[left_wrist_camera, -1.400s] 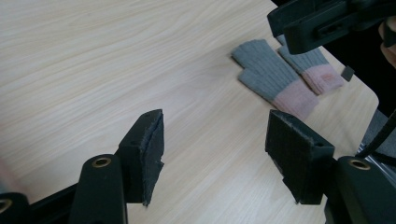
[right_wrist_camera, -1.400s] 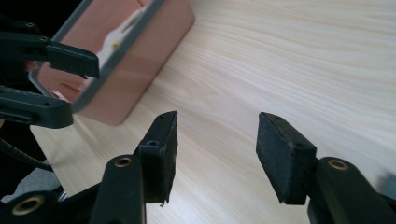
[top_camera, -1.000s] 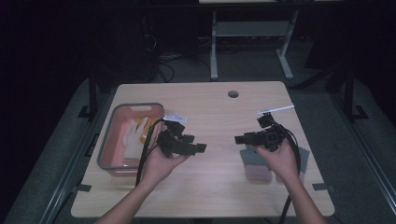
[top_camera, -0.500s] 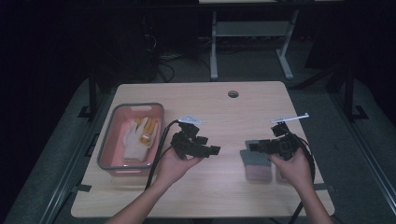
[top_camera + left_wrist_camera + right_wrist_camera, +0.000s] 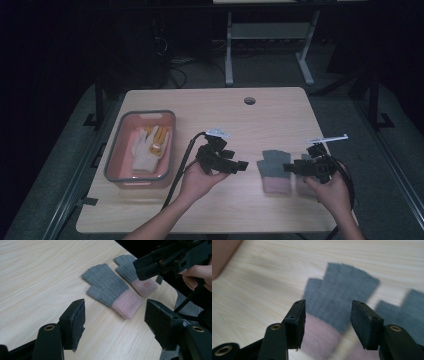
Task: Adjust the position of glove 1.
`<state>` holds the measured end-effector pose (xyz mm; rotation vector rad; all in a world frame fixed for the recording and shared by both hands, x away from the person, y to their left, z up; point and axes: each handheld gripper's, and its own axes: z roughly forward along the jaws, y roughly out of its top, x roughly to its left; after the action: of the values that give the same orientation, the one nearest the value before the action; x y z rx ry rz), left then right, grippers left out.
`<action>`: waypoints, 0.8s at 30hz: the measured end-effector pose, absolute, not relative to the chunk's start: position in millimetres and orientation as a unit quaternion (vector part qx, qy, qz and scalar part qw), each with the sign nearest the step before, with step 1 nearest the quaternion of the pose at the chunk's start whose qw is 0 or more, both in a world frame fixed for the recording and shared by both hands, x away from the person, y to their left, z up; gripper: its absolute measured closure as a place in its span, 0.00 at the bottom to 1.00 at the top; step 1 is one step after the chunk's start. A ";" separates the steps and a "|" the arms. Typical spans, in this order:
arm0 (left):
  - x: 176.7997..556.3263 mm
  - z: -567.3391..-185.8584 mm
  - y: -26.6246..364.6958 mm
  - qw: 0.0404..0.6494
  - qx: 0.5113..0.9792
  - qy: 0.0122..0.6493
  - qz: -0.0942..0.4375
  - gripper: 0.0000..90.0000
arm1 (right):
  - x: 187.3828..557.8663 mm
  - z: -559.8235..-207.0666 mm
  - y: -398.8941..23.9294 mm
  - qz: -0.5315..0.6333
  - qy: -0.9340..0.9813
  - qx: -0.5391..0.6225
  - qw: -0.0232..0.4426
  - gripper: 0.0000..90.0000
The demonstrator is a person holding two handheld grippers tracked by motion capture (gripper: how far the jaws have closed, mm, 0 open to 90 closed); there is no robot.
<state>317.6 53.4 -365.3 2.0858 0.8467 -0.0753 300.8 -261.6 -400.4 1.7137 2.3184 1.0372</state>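
Gloves are what both grippers point at: two grey knit gloves with pink cuffs lie flat on the wooden table (image 5: 280, 107), side by side, to the right of the pink basin (image 5: 114, 159). The nearer glove (image 5: 274, 170) is between the two grippers in the high view. The second glove (image 5: 136, 275) lies just beside it, on the side away from the basin, partly under the right gripper (image 5: 290, 167).

The left gripper (image 5: 241, 165) is held between the basin and the nearer glove, with its jaws turned toward that glove. In the left gripper view the jaws are spread wide and nothing is between them; the glove lies beyond them on the table. These jaws have just been opening a little more.

The right gripper has its jaws spread too, with no pad on the cloth. In the right gripper view they frame the nearer glove, where grey meets pink.

Compared with one second before, both hands are now lower in the high view, nearer to the person's edge of the table. The left gripper has gone away from the basin toward the gloves. The gloves and the basin, with a white and orange glove (image 5: 148, 148) inside, lie as they did.
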 end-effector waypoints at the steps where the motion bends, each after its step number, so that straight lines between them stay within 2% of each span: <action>1: 316.8 -366.1 51.5 0.430 0.836 0.340 -0.031 0.36 | 299.4 -402.2 -264.6 0.334 0.757 0.560 0.040 0.51; 11: 311.8 -374.9 35.5 0.423 0.846 0.323 -0.033 0.35 | 289.8 -415.8 -293.6 0.291 0.751 0.590 0.057 0.56; 24: 307.7 -388.9 20.9 0.423 0.848 0.317 -0.051 0.34 | 289.3 -436.6 -315.9 0.258 0.742 0.615 0.068 0.57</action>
<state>307.7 20.9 -388.9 2.1217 0.7926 -0.1287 289.3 -315.9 -436.6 1.8527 2.2344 0.7786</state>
